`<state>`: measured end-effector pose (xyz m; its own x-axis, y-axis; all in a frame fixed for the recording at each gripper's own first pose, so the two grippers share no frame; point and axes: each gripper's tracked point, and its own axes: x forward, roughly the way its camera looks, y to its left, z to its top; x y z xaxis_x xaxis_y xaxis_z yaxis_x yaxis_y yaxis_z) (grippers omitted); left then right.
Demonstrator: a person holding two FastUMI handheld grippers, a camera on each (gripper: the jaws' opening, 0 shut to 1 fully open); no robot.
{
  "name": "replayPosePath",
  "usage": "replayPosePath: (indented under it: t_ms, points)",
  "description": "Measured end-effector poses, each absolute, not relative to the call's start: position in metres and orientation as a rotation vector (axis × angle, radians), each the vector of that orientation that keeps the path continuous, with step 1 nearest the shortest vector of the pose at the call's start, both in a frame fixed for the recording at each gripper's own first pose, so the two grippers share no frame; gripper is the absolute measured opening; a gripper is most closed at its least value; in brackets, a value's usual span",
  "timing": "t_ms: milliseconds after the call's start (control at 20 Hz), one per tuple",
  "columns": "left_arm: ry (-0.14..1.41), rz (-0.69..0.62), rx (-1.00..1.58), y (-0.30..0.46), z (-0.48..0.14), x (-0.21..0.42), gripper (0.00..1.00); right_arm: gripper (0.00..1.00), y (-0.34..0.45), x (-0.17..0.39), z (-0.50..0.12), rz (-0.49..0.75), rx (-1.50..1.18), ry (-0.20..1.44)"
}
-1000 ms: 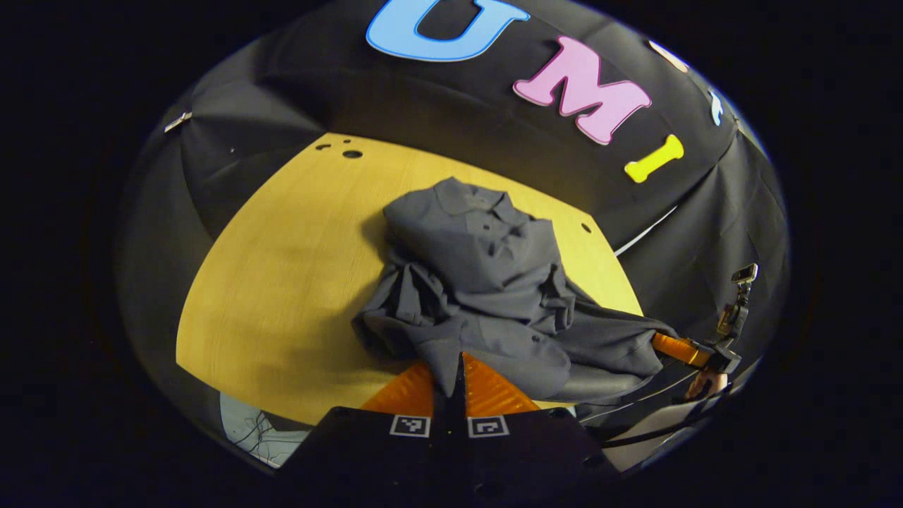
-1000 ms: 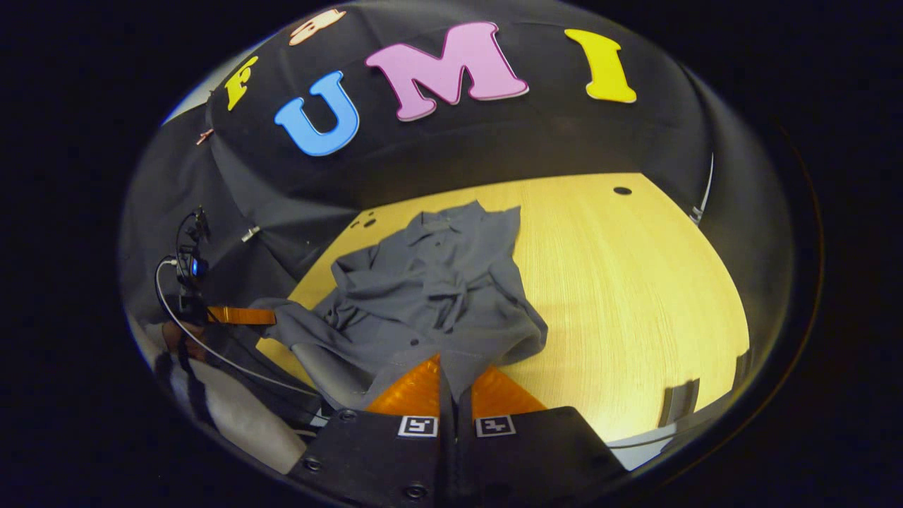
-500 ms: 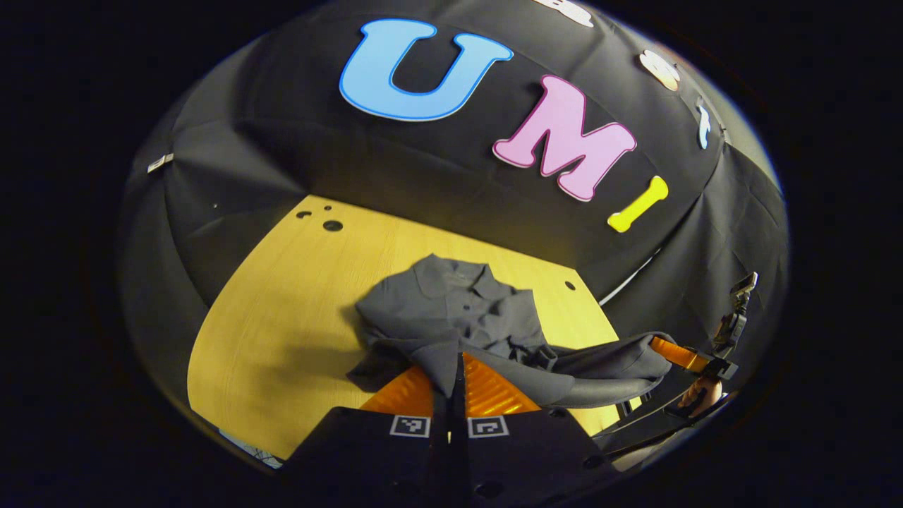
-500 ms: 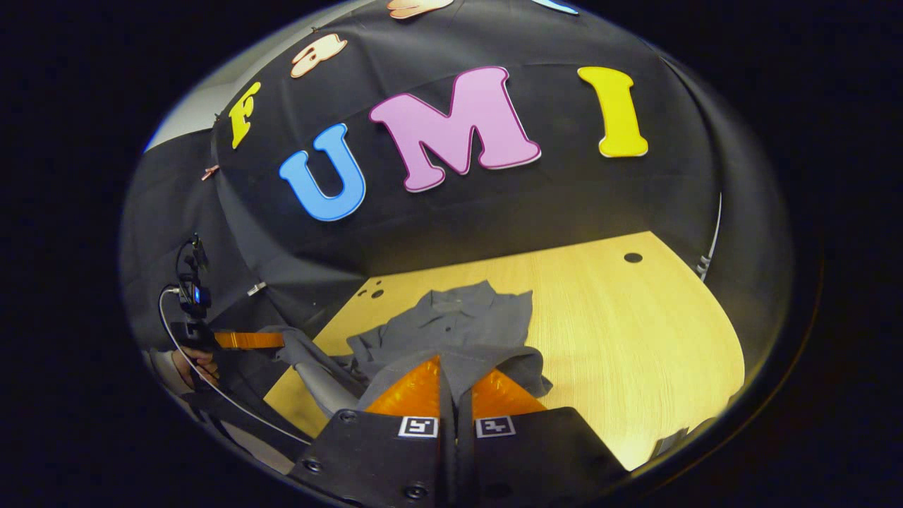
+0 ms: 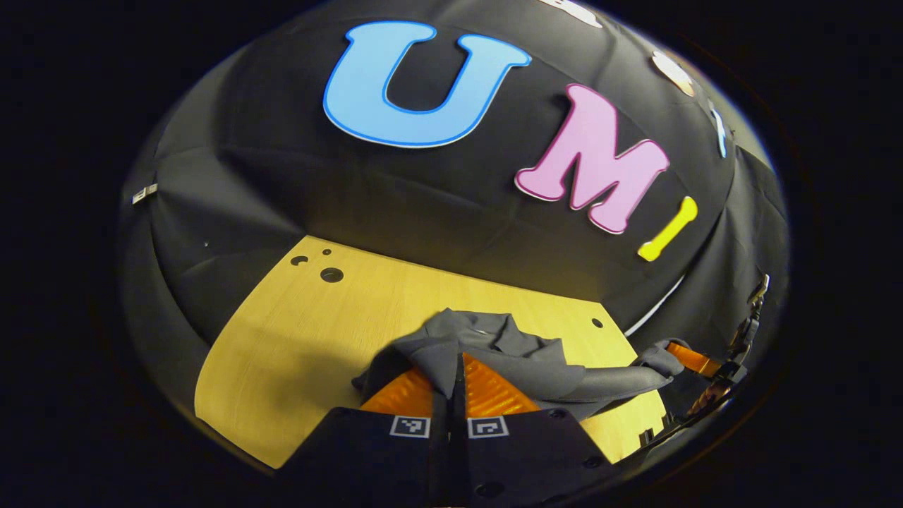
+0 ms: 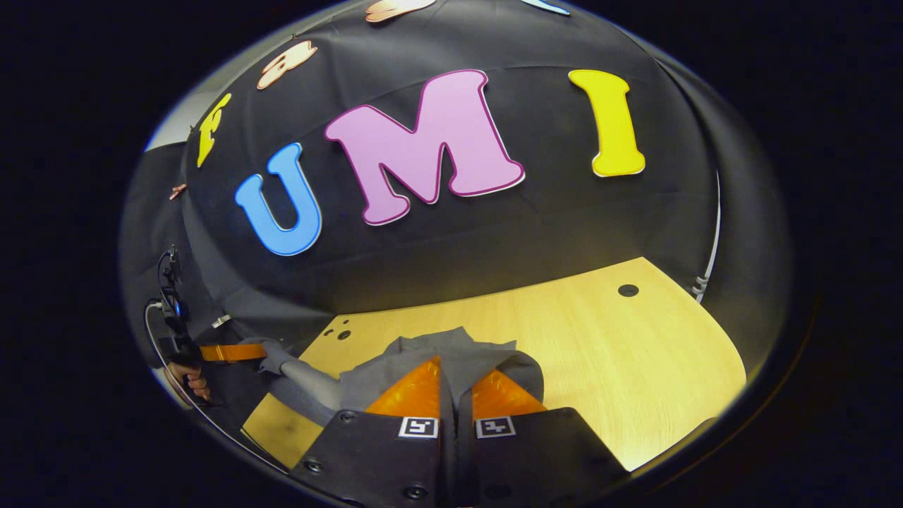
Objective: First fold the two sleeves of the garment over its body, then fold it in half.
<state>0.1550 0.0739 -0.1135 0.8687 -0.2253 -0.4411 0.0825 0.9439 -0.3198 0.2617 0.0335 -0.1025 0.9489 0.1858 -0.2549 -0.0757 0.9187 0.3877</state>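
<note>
the grey garment sits low in the frame on the yellow table, its near edge lifted. the left gripper is clamped on a fold of cloth at bottom centre of the left gripper view; the right gripper is pinched on another fold at bottom centre of the right gripper view. the fabric looks light, soft and limp, sagging between both grips, so it is best held at hem corners and kept taut.

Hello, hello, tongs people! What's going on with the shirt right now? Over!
Left tongs and right tongs both shut on the grey collared cloth shirt. Hem lifted toward collar above the yellow wooden table. Nothing in the way.
</note>
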Motion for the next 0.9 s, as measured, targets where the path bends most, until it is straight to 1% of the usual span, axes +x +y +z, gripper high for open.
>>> replayPosePath:
  t_ms: [50,100,300,450,500,550,600,700,900]
  points:
    - [0.504,-0.149,-0.307,0.077,-0.121,0.164,0.02,0.05,0.031,0.274,-0.108,0.122,0.381,0.296]
    - [0.512,-0.134,-0.312,0.08,-0.128,0.177,0.06,0.05,0.029,0.285,-0.114,0.112,0.379,0.303]
    - [0.525,-0.086,-0.318,0.086,-0.152,0.226,0.05,0.05,0.026,0.33,-0.14,0.09,0.372,0.331]
    - [0.558,-0.069,-0.269,0.083,-0.178,0.26,0.05,0.05,0.025,0.362,-0.165,0.078,0.379,0.363]
    - [0.575,-0.061,-0.255,0.084,-0.187,0.271,0.05,0.05,0.025,0.372,-0.175,0.072,0.38,0.375]
    - [0.589,-0.054,-0.253,0.084,-0.198,0.281,0.02,0.05,0.024,0.382,-0.186,0.067,0.378,0.389]
    - [0.608,-0.044,-0.255,0.083,-0.208,0.291,0.05,0.05,0.024,0.39,-0.2,0.062,0.374,0.408]
    - [0.64,-0.021,-0.259,0.083,-0.227,0.309,0.05,0.05,0.022,0.405,-0.224,0.051,0.378,0.448]
    - [0.725,0.02,-0.229,0.087,-0.275,0.325,0.05,0.05,0.027,0.422,-0.276,0.038,0.39,0.546]
